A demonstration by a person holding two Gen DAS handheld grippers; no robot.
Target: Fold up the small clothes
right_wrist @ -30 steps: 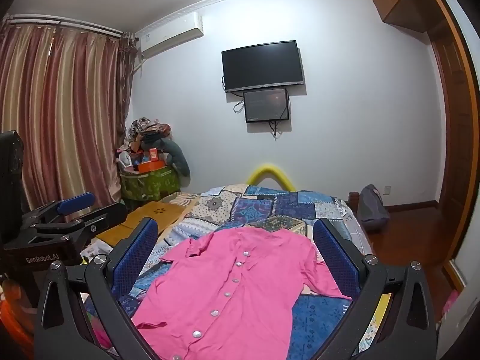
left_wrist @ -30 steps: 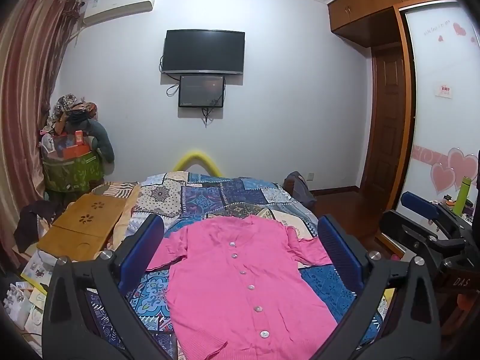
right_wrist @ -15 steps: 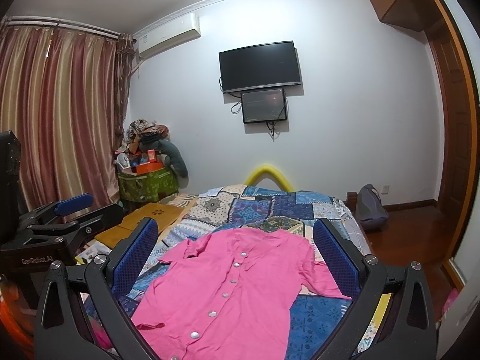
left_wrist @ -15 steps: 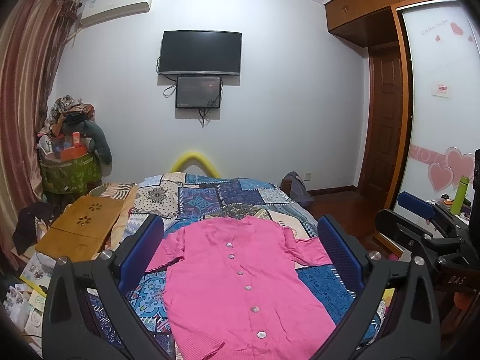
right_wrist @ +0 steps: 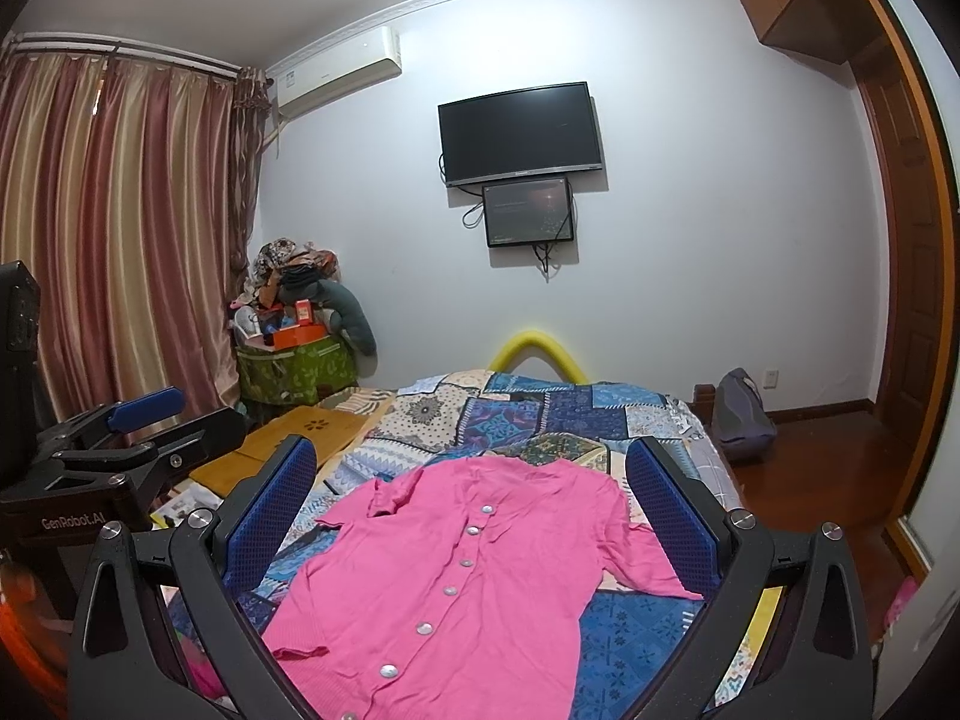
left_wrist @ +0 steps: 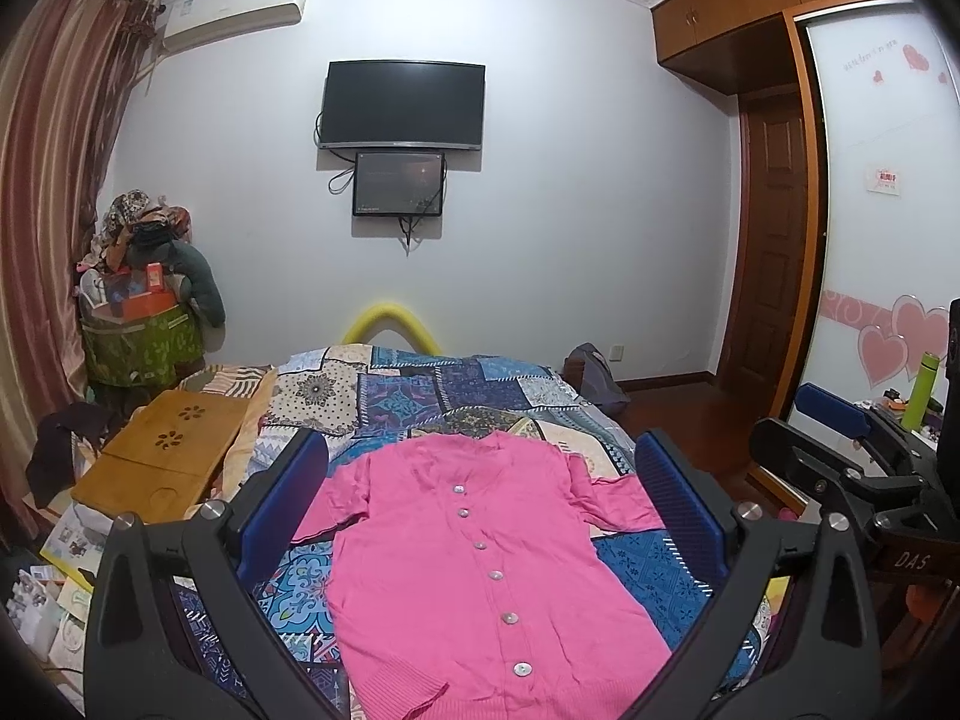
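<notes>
Both tools slightly shifted vs. before, wide apart & empty above pink cardigan [left_wrist: 480, 558].

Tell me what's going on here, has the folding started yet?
Not yet. A pink button-front cardigan lies spread flat, buttons up, on the patchwork bedspread, with both sleeves out to the sides. The left gripper and the right gripper are both open and hover above it, touching nothing. A wooden lap tray sits at the bed's left edge.
</notes>
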